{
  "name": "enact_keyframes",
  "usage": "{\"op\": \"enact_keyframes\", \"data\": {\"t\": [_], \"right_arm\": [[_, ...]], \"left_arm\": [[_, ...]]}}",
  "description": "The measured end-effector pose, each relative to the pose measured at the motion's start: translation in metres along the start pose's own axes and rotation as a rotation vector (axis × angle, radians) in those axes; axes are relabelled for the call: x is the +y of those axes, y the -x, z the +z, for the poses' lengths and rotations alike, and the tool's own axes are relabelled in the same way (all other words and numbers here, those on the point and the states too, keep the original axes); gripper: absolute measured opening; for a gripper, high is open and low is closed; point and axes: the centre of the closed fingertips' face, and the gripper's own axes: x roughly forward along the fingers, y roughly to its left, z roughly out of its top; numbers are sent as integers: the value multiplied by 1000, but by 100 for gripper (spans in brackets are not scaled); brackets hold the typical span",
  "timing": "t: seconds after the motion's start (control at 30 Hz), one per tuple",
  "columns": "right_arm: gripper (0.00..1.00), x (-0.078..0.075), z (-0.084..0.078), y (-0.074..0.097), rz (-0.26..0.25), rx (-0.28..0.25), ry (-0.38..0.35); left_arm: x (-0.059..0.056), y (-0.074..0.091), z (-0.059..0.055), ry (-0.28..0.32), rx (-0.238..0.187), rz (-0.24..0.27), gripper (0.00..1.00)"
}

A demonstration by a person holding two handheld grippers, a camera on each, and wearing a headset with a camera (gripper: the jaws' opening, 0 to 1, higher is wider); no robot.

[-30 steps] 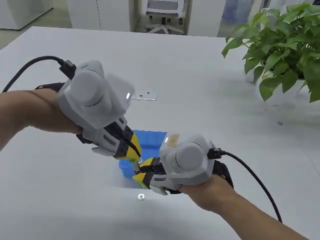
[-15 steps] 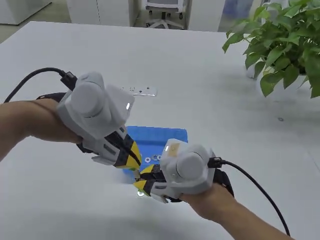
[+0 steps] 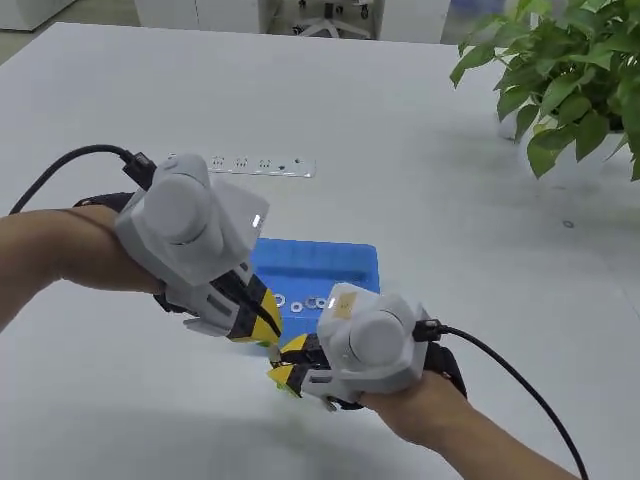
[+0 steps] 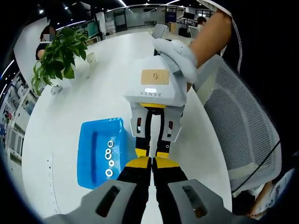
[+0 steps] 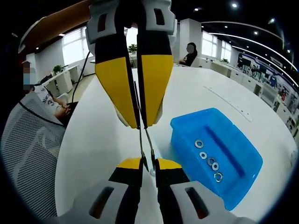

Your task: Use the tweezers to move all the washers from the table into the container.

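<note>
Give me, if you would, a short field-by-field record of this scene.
left tool: shut on the tweezers, their tips toward the right tool
right tool: facing the left one, jaws closed in on the tweezers' tips
container: blue, open-topped, on the table beside both tools
washers: at least four, in a row inside the container
plant: leafy, at the table's far right

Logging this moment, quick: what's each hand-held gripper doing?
Left hand-held gripper: closed on tweezers.
Right hand-held gripper: cannot be told.
</note>
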Motion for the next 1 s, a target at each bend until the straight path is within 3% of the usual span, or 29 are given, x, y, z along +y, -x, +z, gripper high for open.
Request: {"op": "enact_keyframes", "data": {"t": [0.57,1.0], "right_arm": [[13,-1,-13,-6,12,22,-18],[12,-2,-8,-9,17,13,-14]], "left_arm": [[1,-11,-3,22,-10,-9,5],[3,-8,-2,26,-15,-1,5]]}}
